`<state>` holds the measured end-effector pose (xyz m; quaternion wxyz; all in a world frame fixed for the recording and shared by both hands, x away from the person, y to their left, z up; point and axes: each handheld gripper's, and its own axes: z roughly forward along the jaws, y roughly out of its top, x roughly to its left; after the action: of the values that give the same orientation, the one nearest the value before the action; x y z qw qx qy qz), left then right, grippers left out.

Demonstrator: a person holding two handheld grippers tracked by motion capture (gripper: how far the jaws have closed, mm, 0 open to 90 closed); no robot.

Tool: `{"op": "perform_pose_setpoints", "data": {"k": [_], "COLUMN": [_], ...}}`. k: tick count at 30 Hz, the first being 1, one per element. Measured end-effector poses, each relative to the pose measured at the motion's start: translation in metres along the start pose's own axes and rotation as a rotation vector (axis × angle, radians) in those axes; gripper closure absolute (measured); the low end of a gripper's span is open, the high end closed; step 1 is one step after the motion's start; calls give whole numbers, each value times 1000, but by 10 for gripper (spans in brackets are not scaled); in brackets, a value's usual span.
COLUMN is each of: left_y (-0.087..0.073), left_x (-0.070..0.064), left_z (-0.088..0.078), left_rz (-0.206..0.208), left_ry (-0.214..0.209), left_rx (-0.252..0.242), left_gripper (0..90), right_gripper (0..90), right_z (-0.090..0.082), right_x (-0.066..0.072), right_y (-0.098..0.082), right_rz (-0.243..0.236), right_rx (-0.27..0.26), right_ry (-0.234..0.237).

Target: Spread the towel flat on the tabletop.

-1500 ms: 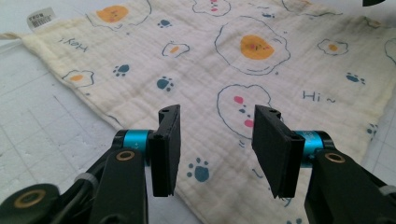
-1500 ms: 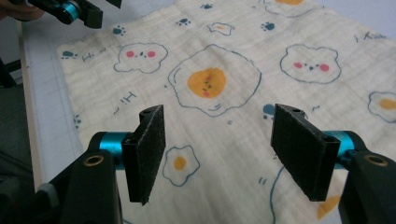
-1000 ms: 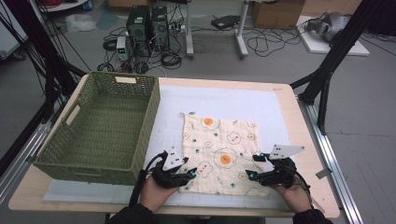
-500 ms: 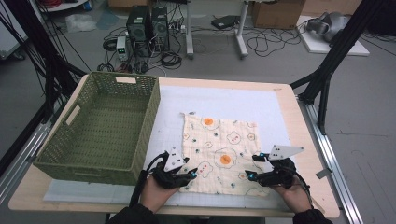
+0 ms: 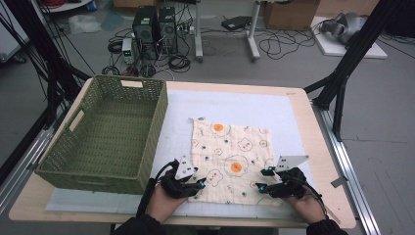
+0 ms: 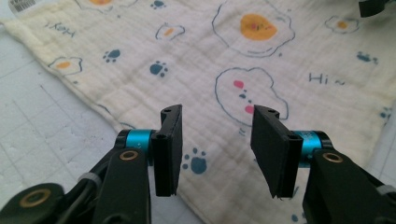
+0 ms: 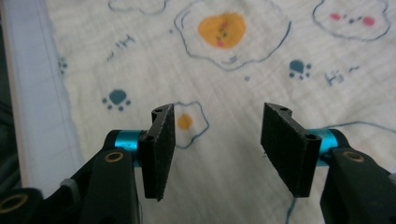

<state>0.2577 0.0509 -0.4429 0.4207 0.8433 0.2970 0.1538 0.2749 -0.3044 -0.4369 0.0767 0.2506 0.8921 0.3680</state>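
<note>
A cream cloth (image 5: 230, 152) printed with fried eggs and paw marks lies flat on the white mat. My left gripper (image 5: 199, 185) rests at the cloth's near left corner and my right gripper (image 5: 262, 180) at its near right corner. In the left gripper view the jaws (image 6: 217, 116) stand apart over the cloth (image 6: 261, 60), and they have just been closing a little. In the right gripper view the gripper (image 7: 219, 112) is also open above the cloth (image 7: 233, 60), its jaws having just closed partway. Neither pair of pads pinches the fabric.
A green woven basket (image 5: 107, 132) stands on the left of the table, close beside my left hand. The white mat (image 5: 235, 105) covers the middle of the wooden tabletop (image 5: 323, 147). Beyond the far edge are computers, cables and black frame legs.
</note>
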Motion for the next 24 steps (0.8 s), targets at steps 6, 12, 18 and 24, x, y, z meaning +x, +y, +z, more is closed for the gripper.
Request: {"op": "perform_pose_setpoints", "data": {"k": [6,12,18,24], "left_y": [-3,-4,-6,2], "left_x": [3,3,1,2], "left_z": [3,1,-6,-8], "left_rz": [-6,-5,-30,-28], "left_ry": [-21,-36,-73,-38], "left_rx": [42,48,44,-13], "left_gripper": [712,889,890,718], "right_gripper": [657,864,841,600], "right_z": [1,-1,-7,-13], "right_x": [-1,1,9,-3], "right_y": [-2,-3,-8,-5], "right_rz": [1,2,4,72], "right_rx": [17,24,14,-62], "right_ry": [1,39,90,56]}}
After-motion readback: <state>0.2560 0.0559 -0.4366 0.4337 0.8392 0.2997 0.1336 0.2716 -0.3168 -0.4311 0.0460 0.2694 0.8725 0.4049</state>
